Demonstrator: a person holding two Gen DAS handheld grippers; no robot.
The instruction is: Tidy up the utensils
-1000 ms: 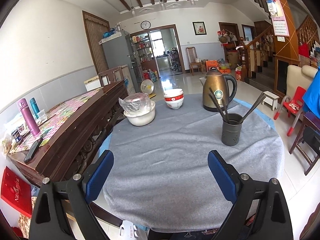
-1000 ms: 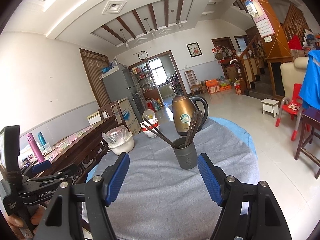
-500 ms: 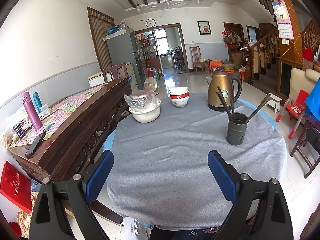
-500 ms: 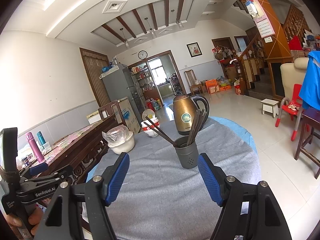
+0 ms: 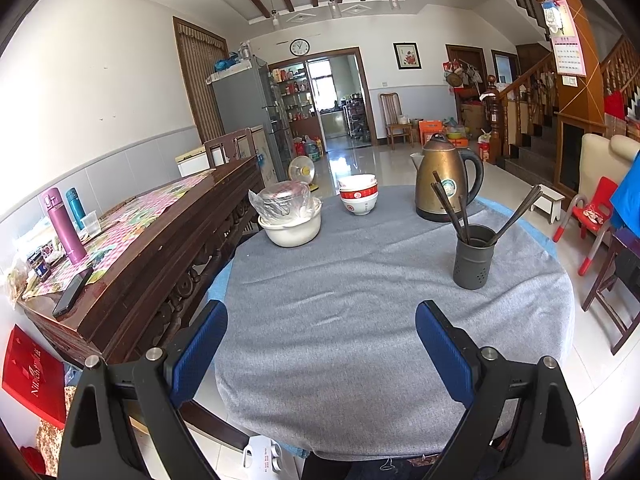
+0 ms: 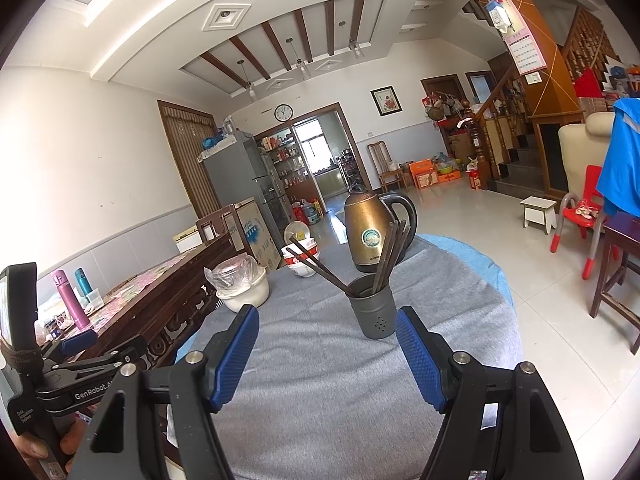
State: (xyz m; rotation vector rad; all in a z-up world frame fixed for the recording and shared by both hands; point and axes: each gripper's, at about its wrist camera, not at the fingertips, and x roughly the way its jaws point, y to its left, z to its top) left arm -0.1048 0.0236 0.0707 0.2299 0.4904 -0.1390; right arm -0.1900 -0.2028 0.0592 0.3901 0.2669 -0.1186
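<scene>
A dark grey utensil holder stands on the round table's grey cloth at the right, with several dark chopsticks leaning in it. In the right wrist view the holder sits just beyond my fingers, its chopsticks fanned left and right. My left gripper is open and empty over the near table edge. My right gripper is open and empty, short of the holder. The left gripper also shows at the left of the right wrist view.
A brass kettle stands behind the holder. Stacked red-and-white bowls and a white bowl with a bagged lid sit at the table's back left. A dark wooden sideboard runs along the left. Chairs stand right.
The left gripper has pulled back and tilted up, so the table looks farther away. The right gripper has edged closer to the holder. Both stay open and empty.
</scene>
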